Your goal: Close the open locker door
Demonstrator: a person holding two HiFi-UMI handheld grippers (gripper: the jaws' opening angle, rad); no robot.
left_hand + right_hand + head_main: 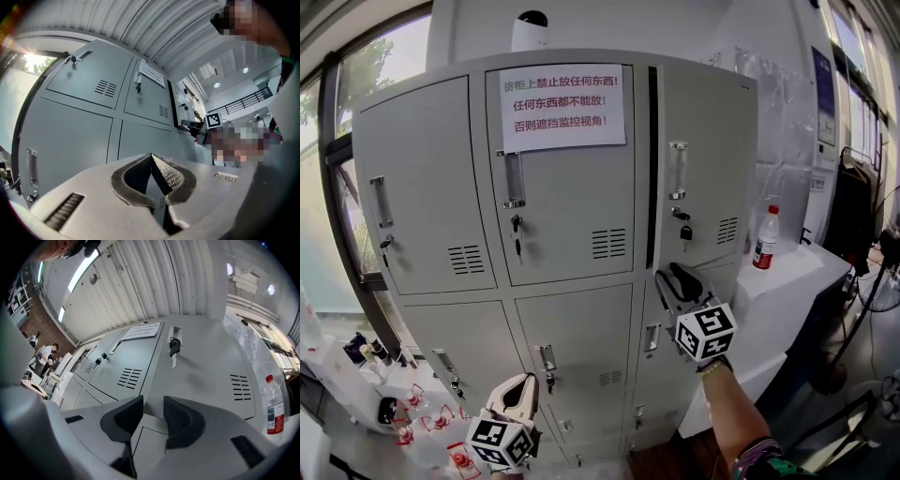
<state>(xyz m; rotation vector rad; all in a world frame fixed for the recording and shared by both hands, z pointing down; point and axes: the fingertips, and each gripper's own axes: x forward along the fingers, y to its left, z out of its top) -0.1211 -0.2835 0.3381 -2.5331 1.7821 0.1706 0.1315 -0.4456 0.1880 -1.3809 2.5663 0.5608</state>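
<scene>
The grey locker cabinet (553,234) fills the head view. Its top right door (703,159) stands slightly ajar, and a dark gap (652,159) runs down its left edge. A key (685,232) hangs under that door's handle (678,171). My right gripper (669,272) is open and holds nothing, just below the door's lower left corner. In the right gripper view the jaws (153,416) point up along that door (206,366) and its key (174,347). My left gripper (525,379) hangs low by the bottom lockers. It is shut (151,157) and empty.
A paper notice (563,108) is taped to the top middle door. A red-capped bottle (765,238) stands on a white table (797,272) to the right of the cabinet. Small clutter lies on the floor at the lower left (403,412). A window (328,216) is to the left.
</scene>
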